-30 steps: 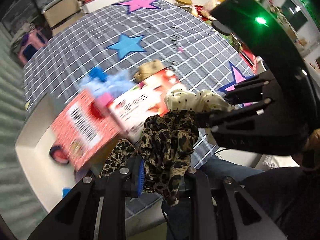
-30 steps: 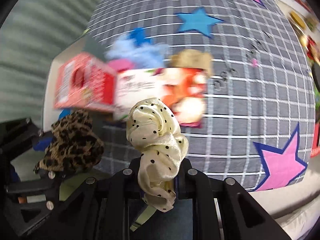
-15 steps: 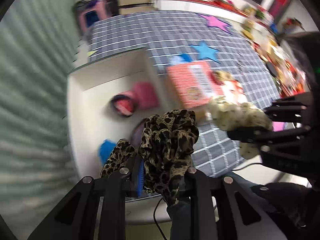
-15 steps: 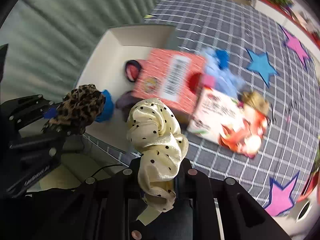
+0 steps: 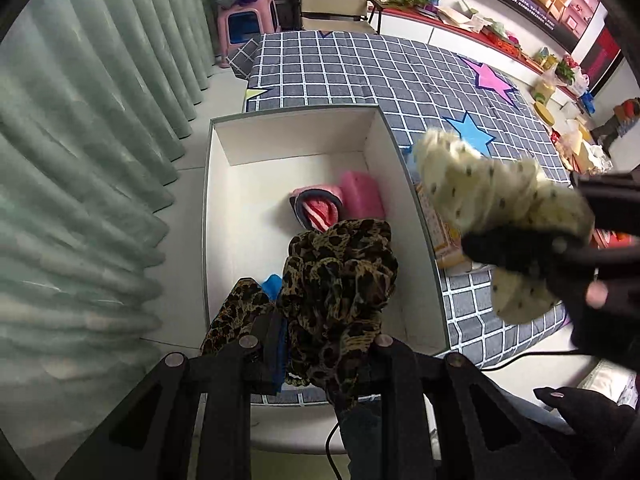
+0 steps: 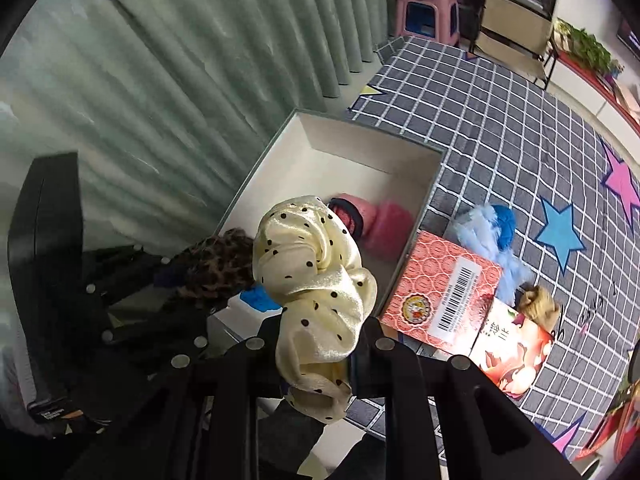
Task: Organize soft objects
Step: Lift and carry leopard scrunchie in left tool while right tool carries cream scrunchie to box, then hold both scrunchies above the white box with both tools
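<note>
My left gripper (image 5: 320,344) is shut on a leopard-print scrunchie (image 5: 340,276) and holds it above the near end of a white open box (image 5: 280,200). My right gripper (image 6: 316,336) is shut on a cream polka-dot scrunchie (image 6: 312,276), just right of the box's near corner; it also shows in the left wrist view (image 5: 492,208). The box (image 6: 348,160) holds a pink soft item (image 5: 360,200), a red striped item with a dark rim (image 5: 320,210) and a blue item (image 5: 272,284). The leopard scrunchie appears in the right wrist view (image 6: 216,264).
The box sits at the edge of a grey checked cloth with stars (image 6: 520,128). Beside the box lie a red carton with a barcode (image 6: 444,292), a second printed carton (image 6: 512,348), a light-blue and blue fluffy item (image 6: 492,232) and a tan scrunchie (image 6: 540,304). Green curtains (image 5: 80,120) hang left.
Both grippers have swung left from over the cartons on the cloth to the white box, each still holding its scrunchie. The left one is now over the box's near end.
</note>
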### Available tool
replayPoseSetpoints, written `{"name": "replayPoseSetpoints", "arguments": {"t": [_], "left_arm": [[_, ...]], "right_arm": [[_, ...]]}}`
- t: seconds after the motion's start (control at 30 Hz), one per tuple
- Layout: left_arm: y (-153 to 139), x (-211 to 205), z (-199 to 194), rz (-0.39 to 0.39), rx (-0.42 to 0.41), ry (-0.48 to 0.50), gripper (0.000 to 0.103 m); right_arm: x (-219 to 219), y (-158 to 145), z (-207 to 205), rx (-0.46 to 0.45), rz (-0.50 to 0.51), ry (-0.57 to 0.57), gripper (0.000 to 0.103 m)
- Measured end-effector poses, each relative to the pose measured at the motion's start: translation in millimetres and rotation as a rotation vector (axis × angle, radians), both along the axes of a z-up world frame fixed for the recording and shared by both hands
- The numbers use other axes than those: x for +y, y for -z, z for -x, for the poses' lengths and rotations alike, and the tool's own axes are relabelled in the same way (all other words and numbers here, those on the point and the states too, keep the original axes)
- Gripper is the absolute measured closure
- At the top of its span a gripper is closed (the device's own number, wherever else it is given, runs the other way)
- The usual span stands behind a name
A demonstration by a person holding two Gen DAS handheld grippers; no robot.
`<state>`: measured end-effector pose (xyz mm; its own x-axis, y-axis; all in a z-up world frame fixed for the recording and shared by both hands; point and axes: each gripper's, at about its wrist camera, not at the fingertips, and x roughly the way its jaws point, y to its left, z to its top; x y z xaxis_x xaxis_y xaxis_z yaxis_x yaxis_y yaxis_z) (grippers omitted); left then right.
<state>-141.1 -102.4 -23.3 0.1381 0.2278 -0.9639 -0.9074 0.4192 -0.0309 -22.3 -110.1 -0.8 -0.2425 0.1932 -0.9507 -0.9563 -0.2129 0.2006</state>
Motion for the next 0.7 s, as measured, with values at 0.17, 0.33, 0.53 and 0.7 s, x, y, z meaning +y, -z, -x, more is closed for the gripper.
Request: {"name": "replayPoseSetpoints", "arguments": {"t": [0.17,0.33,0.53,0.7], "left_arm": [[1.4,4.5,-3.5,0.002,-0.006,0.002,0.079],[1.5,8.2,-7.8,-0.002,-0.012,0.0,0.079],[3.6,9.0,-12.2,0.005,-0.013,0.006,0.079],[4.4,9.8,-13.6,0.01,-0.011,0.006,0.079]], "right_arm": [[-2.6,12.5,1.4,-0.002,0.046,-0.003,0.083],[-0.1,12.8,-1.5,-0.012,0.053,-0.008,0.083],[1.4,14.1,-3.2,-0.018,0.063,-0.016,0.083],[2.7,15.4,-3.3,-0.021,0.07,-0.02,0.083]]}}
